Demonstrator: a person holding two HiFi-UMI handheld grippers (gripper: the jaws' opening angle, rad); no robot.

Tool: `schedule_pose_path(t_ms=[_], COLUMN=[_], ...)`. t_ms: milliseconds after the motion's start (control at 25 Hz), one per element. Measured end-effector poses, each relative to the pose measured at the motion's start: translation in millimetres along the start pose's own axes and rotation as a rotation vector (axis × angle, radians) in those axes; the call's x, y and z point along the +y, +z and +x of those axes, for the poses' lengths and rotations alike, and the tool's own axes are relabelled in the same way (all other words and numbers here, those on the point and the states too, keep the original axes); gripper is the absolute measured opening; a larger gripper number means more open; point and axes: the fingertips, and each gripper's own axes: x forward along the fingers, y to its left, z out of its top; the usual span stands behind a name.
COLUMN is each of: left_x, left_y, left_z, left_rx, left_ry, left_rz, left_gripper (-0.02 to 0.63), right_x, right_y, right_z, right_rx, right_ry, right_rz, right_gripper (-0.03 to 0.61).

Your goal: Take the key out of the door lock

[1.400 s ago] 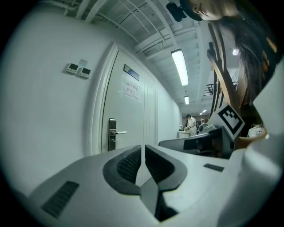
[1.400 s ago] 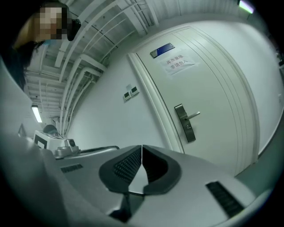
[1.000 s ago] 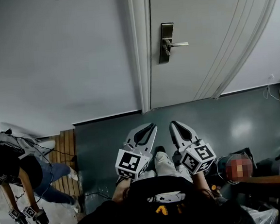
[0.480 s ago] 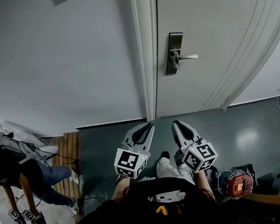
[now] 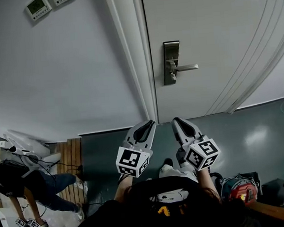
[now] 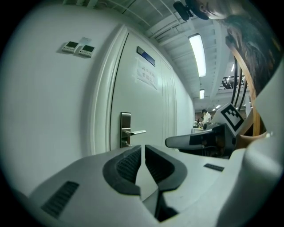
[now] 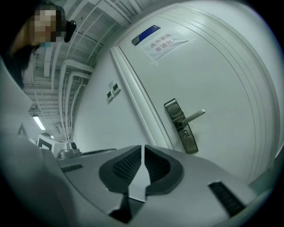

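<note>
Pointing both tools toward the door, I hold my left grey two-jaw gripper (image 5: 144, 130) and my right grey two-jaw gripper (image 5: 180, 127) clenched on nothing. In each gripper view the ribbed dark pads (image 6: 126, 162) meet at the tips with no object between them. Both grippers hang side by side above the dark grey-green floor (image 5: 261, 125), well apart from the white panelled door (image 5: 214, 40). Ahead of the right gripper, on the door's left edge, stands the tall brushed-metal lock plate (image 5: 170, 62), its slim lever handle (image 5: 186, 68) pointing right. The key should sit in the lock below that lever, but it is too small to pick out in any view. Step in hand, as I judge it: the approach, with no contact made yet. The next move calls for closing in on the plate, parting one gripper's jaws, lining them on the key's head, then clamping and drawing it straight out.
</note>
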Motion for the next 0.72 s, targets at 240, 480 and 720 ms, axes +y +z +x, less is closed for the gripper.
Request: schedule_pose_path(t_ms=[240,480,720], left_x=[4,11,10], left_y=[1,-1,-5], left_z=[36,57,70], left_rx=[0.027,0.045,0.070], left_ry=[-0.001,0.014,0.011], left_rz=[0.022,0.019,0.016], left_gripper=[0.031,0.032,0.031], right_x=[-32,-53,-68], right_y=[7,7,2], right_z=[19,32,36], right_rx=[0.002,0.011,0.028], right_ry=[0.016,0.028,0.022], right_rz=[0.035,0.066,0.087], right_gripper=[0.009,0.009,0.009])
